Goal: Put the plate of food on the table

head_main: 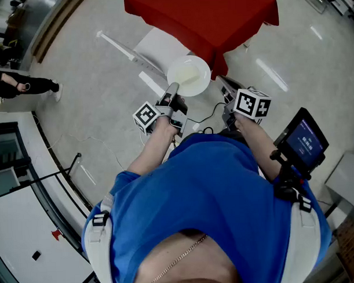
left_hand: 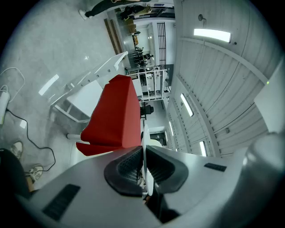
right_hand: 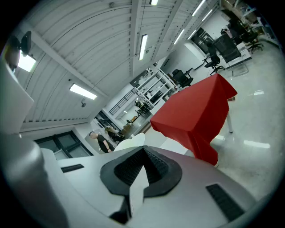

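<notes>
A person in a blue shirt (head_main: 202, 189) is seen from above, a gripper in each hand. A small dark screen (head_main: 303, 140) is mounted at their right side.

The left gripper (head_main: 174, 89) (left_hand: 143, 156) is clamped on the near rim of a white plate (head_main: 189, 75). In its own view the plate (left_hand: 145, 178) shows edge-on as a thin white line pinched between the two dark ribbed pads. The plate hangs in the air above the floor, roughly level, its inside pale and creamy – what lies on it cannot be made out.

The right gripper (head_main: 224, 84) (right_hand: 143, 153) is just beside the plate's right edge, not on it. Its jaws meet at the tips with nothing gripped there; a pale wedge shows in the gap behind the tips, and what it is cannot be told. The plate (right_hand: 129, 143) peeks over the left jaw in this view.

Just beyond the plate stands the table (head_main: 201, 15) (left_hand: 116, 116) (right_hand: 196, 111), draped in red cloth. The plate is at the near corner of the table, not yet resting on it.

A white frame (head_main: 133, 52) stands to the left of the table. The floor (head_main: 100, 111) is pale grey and glossy, and a black cable (head_main: 213, 112) runs across it between the grippers. At the far left edge a second person in dark clothes (head_main: 21, 84) is partly in view.
</notes>
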Motion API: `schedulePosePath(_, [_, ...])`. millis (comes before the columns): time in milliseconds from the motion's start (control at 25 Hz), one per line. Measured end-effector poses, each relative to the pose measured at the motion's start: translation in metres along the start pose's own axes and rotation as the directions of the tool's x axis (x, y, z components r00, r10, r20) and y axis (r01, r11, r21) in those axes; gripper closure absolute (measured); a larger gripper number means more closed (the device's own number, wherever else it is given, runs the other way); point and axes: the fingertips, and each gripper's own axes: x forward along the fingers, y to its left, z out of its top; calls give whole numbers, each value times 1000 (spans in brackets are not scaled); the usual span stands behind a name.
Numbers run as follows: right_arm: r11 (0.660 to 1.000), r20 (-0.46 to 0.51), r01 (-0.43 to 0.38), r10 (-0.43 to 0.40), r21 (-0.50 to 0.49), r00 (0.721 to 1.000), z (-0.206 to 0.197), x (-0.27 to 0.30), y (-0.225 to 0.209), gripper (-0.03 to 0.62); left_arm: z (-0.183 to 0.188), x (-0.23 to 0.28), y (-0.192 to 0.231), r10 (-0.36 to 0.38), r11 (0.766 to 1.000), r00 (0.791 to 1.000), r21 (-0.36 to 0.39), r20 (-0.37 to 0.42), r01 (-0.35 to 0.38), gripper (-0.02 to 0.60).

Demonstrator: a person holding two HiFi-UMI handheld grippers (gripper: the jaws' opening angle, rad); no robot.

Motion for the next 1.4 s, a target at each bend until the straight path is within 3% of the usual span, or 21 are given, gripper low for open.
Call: schedulePosePath(1400, [999, 60, -45, 44, 20, 997, 13, -6, 15, 592, 2, 2, -9, -7, 1000, 1000, -8, 11, 7, 565])
